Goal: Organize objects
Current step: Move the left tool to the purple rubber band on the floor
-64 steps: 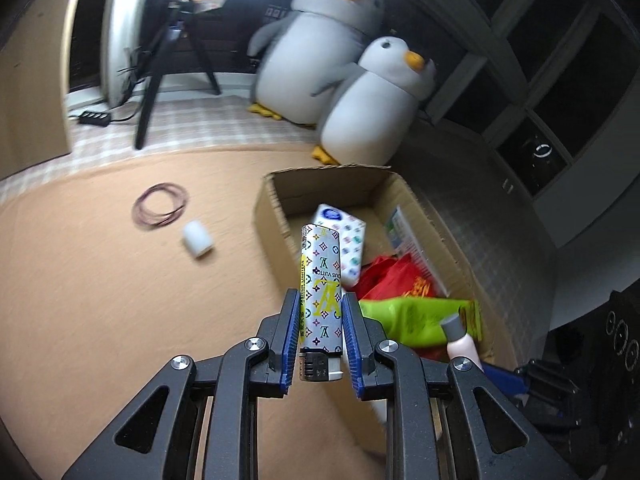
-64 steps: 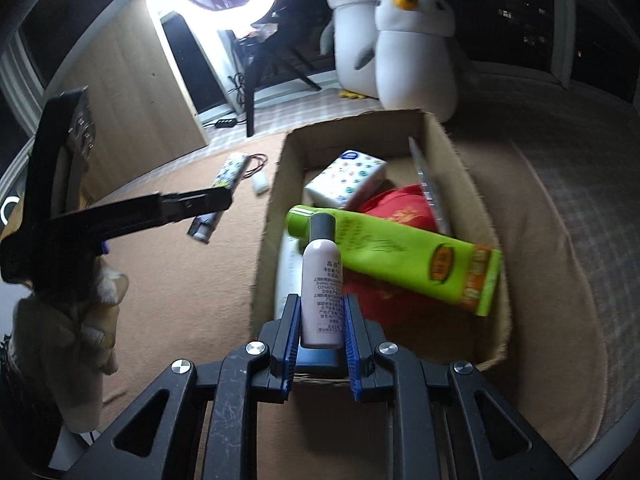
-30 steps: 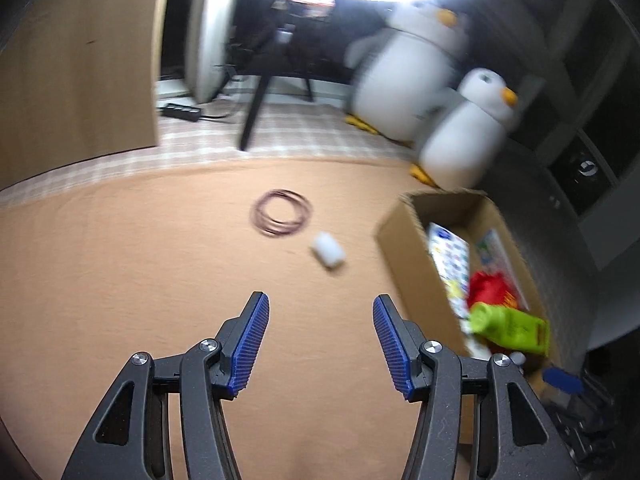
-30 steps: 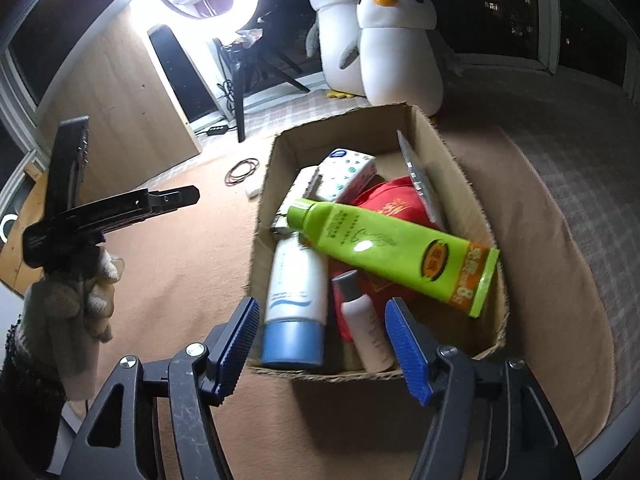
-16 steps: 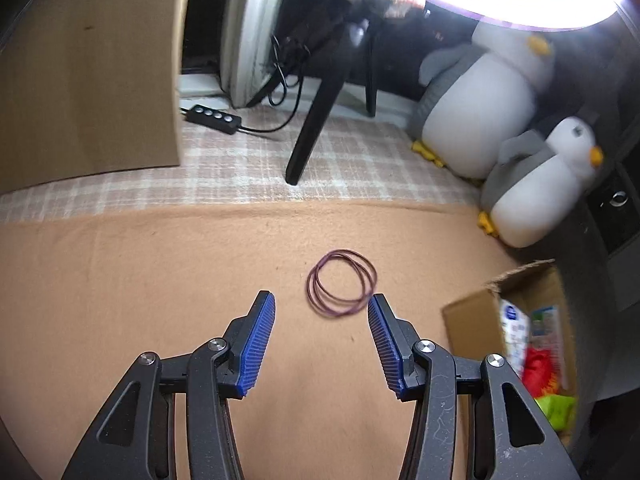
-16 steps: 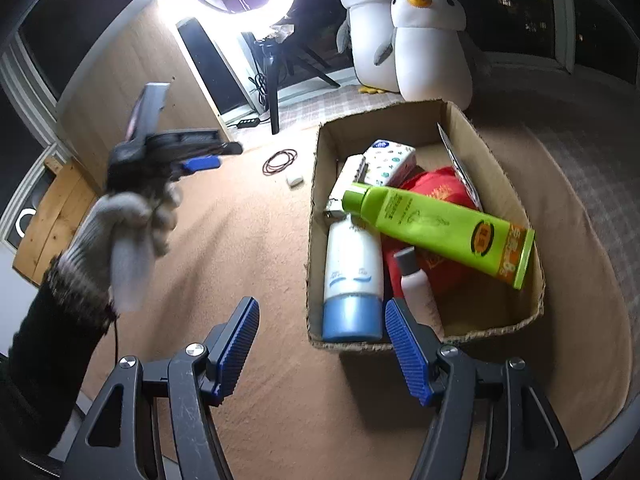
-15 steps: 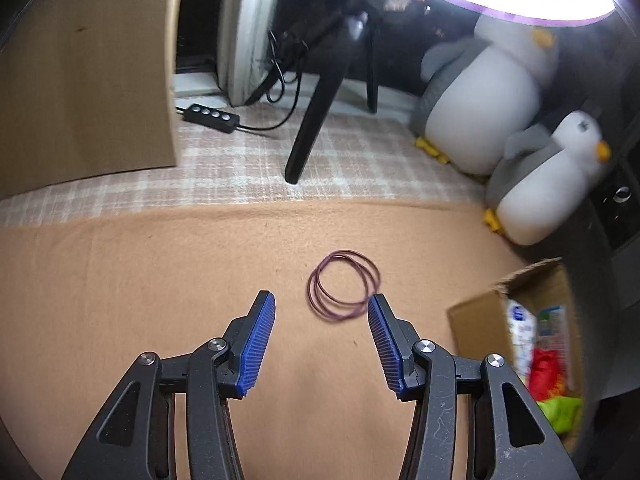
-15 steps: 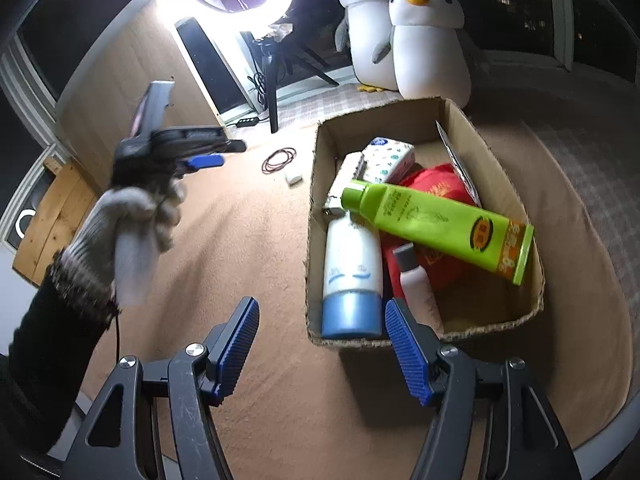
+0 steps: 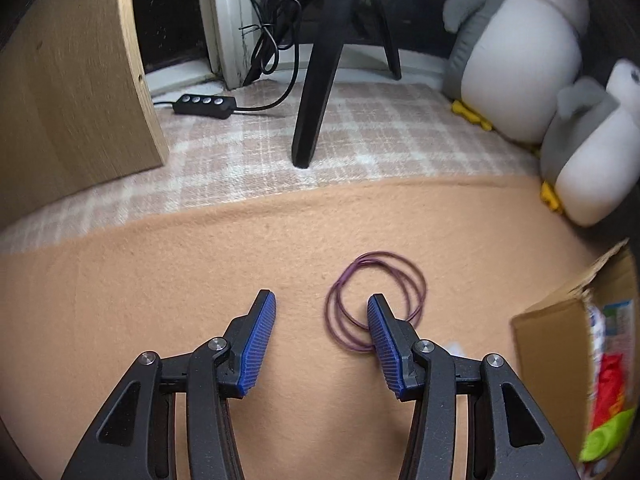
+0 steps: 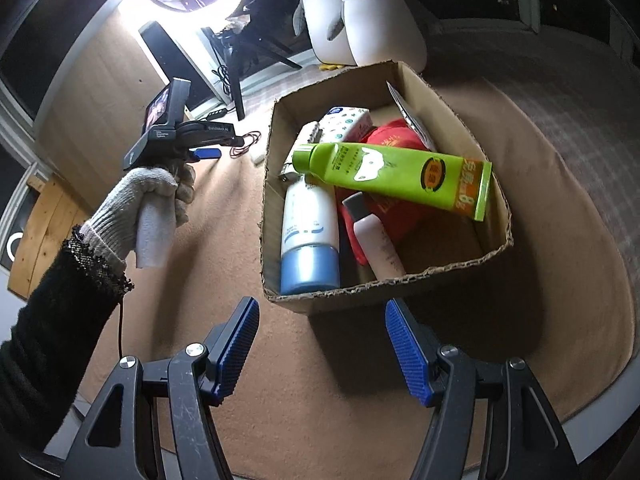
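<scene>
A loop of purple rubber bands [image 9: 376,300] lies on the tan felt; my open, empty left gripper [image 9: 322,312] hangs low over it, the right fingertip [image 9: 378,316] overlapping the loop. The bands also show in the right wrist view [image 10: 246,142], with a small white piece [image 10: 256,157] beside them. The cardboard box [image 10: 492,248] holds a green tube [image 10: 392,172], a white bottle with a blue cap [image 10: 308,236], a small pinkish bottle [image 10: 376,236], a patterned pack [image 10: 346,122] and a red item [image 10: 394,136]. My right gripper [image 10: 322,316] is open and empty, just short of the box's near wall.
The box corner [image 9: 560,328] is at the right edge of the left wrist view. Two plush penguins [image 9: 520,52] stand behind it. A tripod leg [image 9: 316,92], a cable remote [image 9: 204,104] and a wooden panel [image 9: 68,88] stand at the back. The table edge [image 10: 600,412] curves at the right.
Both grippers have let go of their bottles into the box and opened. My left gripper has swung left and down onto the rubber bands. The right gripper has drawn back from the box.
</scene>
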The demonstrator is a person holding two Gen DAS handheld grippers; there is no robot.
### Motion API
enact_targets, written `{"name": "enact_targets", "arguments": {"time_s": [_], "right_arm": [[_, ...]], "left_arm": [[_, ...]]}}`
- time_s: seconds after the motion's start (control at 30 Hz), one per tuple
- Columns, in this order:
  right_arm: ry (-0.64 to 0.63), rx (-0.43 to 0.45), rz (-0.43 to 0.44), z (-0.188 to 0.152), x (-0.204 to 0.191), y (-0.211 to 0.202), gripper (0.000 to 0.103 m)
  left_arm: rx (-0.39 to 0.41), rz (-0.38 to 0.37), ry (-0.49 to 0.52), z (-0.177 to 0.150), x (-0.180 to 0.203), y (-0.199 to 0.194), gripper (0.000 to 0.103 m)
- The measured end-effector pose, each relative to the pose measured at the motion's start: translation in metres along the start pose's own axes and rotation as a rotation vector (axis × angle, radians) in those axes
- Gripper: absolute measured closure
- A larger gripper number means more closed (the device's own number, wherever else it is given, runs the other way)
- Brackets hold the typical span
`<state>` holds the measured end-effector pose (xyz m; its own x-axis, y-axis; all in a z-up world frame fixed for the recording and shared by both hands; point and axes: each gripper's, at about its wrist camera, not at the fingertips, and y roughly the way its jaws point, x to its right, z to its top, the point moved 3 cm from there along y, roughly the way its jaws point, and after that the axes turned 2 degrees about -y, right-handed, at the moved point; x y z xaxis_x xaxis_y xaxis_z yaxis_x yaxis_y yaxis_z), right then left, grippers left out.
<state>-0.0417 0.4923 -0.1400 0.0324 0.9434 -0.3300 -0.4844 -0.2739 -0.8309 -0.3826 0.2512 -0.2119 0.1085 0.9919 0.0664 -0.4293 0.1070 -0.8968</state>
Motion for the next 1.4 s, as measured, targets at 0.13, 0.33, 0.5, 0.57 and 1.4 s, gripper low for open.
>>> {"name": "enact_targets", "arguments": {"time_s": [0.13,0.33,0.5,0.57,1.4], "right_arm": [[-0.013,0.001,0.002,0.000,-0.006,-0.001,0.041],[-0.034,-0.010,0.020,0.003,-0.018,0.004,0.041],[-0.071,-0.011,0.043,0.007,-0.035,0.008,0.041],[-0.086,-0.012,0.056,0.009,-0.044,0.010,0.041],[-0.294,-0.067,0.055,0.121,-0.152,0.106,0.041]], "left_arm": [[-0.001,0.020,0.051,-0.007,-0.004,-0.003,0.051],[-0.010,0.027,0.088,-0.030,-0.024,-0.016,0.051],[-0.016,0.017,0.119,-0.066,-0.039,-0.035,0.051],[-0.024,0.007,0.131,-0.084,-0.045,-0.045,0.051],[-0.046,-0.095,0.077,-0.228,-0.109,-0.122,0.052]]}}
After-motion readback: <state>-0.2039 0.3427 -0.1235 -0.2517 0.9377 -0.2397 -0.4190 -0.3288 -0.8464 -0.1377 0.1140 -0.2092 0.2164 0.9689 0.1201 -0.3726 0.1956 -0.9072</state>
